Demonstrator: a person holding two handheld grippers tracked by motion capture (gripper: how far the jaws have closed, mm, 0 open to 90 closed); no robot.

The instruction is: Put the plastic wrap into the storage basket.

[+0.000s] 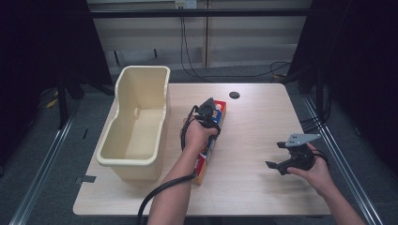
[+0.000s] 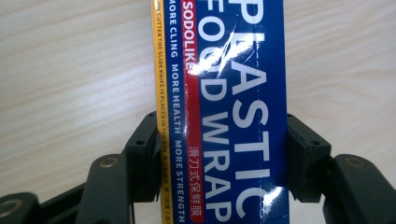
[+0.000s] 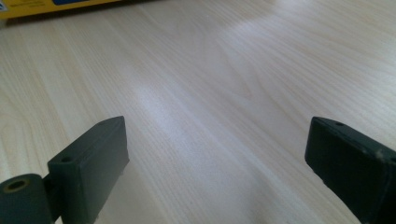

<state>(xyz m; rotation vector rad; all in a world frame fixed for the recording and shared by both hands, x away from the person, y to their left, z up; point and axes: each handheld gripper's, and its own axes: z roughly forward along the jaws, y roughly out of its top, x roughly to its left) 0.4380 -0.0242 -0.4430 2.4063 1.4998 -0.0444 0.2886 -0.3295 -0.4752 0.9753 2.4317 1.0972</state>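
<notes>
A long blue, red and yellow plastic food wrap box [image 1: 202,168] lies lengthwise on the wooden table [image 1: 263,122], just right of the bin. My left gripper [image 1: 206,112] comes down on its far half. In the left gripper view the box [image 2: 233,93] runs between the two jaws, and both pads [image 2: 144,158] press its long sides, so my left gripper [image 2: 222,144] is shut on it. At the table's right front, my right gripper [image 1: 277,155] is held low and open. In the right gripper view nothing but bare wood lies between the spread jaws of my right gripper [image 3: 217,149].
A cream plastic bin [image 1: 136,93] stands empty along the table's left side, close to the box. A dark round cable hole [image 1: 234,95] sits near the far edge. The box's yellow edge [image 3: 46,8] shows at the top left of the right gripper view.
</notes>
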